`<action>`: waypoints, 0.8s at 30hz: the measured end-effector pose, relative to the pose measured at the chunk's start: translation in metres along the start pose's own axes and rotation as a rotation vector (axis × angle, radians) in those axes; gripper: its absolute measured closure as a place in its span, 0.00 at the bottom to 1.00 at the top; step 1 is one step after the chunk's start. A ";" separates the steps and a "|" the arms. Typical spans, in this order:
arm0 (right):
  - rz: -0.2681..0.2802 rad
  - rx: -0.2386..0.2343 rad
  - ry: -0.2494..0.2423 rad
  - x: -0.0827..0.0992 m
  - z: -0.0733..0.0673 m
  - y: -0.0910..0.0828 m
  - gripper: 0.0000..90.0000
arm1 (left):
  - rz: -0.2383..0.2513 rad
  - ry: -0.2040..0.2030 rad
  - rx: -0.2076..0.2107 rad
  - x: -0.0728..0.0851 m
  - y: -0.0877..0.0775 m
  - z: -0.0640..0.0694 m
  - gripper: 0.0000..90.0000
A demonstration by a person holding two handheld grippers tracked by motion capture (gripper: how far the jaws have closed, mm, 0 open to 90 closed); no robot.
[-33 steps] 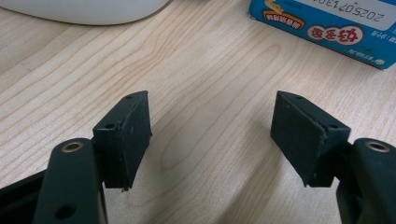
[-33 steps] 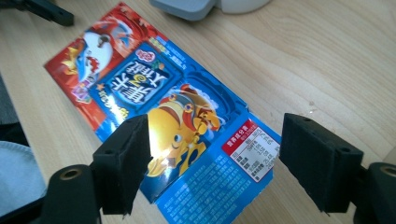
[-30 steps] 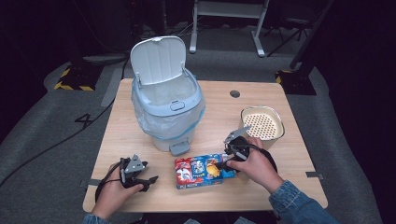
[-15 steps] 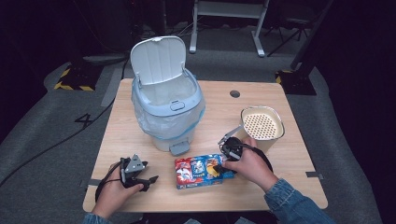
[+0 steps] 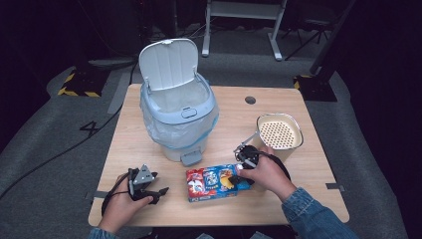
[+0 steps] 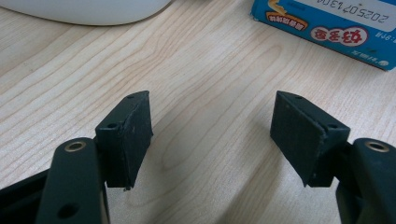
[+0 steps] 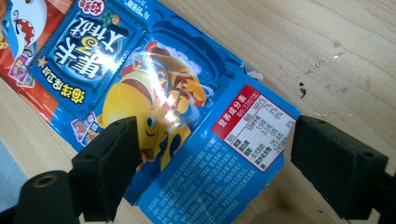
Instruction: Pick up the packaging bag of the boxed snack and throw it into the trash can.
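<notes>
A flat blue and red snack box [image 5: 211,181] lies near the table's front edge, its end flap open [image 7: 243,140]. My right gripper [image 5: 239,168] hangs over the box's right end, pointing down. Its jaws have just been opening and now stand wide apart on either side of the flap [image 7: 215,158], pads off the cardboard. My left gripper [image 5: 160,192] rests at the front left, open, with bare wood between its jaws [image 6: 212,126]. The box's corner [image 6: 327,23] shows ahead of it.
A grey pedal bin [image 5: 179,114] with a plastic liner and raised lid stands mid-table; its base [image 6: 84,7] lies ahead of the left gripper. A beige cup with a perforated top [image 5: 278,132] stands right of the right hand. The wooden table [image 5: 234,107] has crumbs [image 7: 303,88].
The right hand has shifted slightly left, over the box's right end. The left hand has kept still.
</notes>
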State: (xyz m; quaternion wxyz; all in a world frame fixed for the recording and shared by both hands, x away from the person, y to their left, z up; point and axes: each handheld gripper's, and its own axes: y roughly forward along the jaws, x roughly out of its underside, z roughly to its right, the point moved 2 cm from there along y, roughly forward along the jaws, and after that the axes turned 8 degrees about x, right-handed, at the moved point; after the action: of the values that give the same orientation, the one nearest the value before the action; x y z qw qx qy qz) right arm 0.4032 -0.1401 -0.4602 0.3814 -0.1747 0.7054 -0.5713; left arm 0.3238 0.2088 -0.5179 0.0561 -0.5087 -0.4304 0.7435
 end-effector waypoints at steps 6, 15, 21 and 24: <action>0.020 -0.036 -0.016 0.001 -0.006 -0.007 0.46 | 0.000 -0.002 0.002 0.000 0.000 0.000 0.33; 0.056 -0.052 -0.028 0.001 -0.014 -0.014 0.75 | -0.002 0.007 0.007 -0.002 0.003 0.004 0.33; 0.085 -0.086 -0.041 -0.001 -0.020 -0.019 0.97 | -0.002 0.005 0.013 -0.003 0.004 0.005 0.33; 0.088 -0.107 -0.049 -0.001 -0.024 -0.019 1.00 | -0.002 0.002 0.011 -0.003 0.004 0.005 0.33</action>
State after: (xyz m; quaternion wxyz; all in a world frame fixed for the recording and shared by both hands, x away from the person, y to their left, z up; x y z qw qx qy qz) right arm 0.3822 -0.1283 -0.4408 0.4134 -0.1778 0.7324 -0.5110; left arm 0.3221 0.2019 -0.5179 0.0602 -0.5085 -0.4266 0.7455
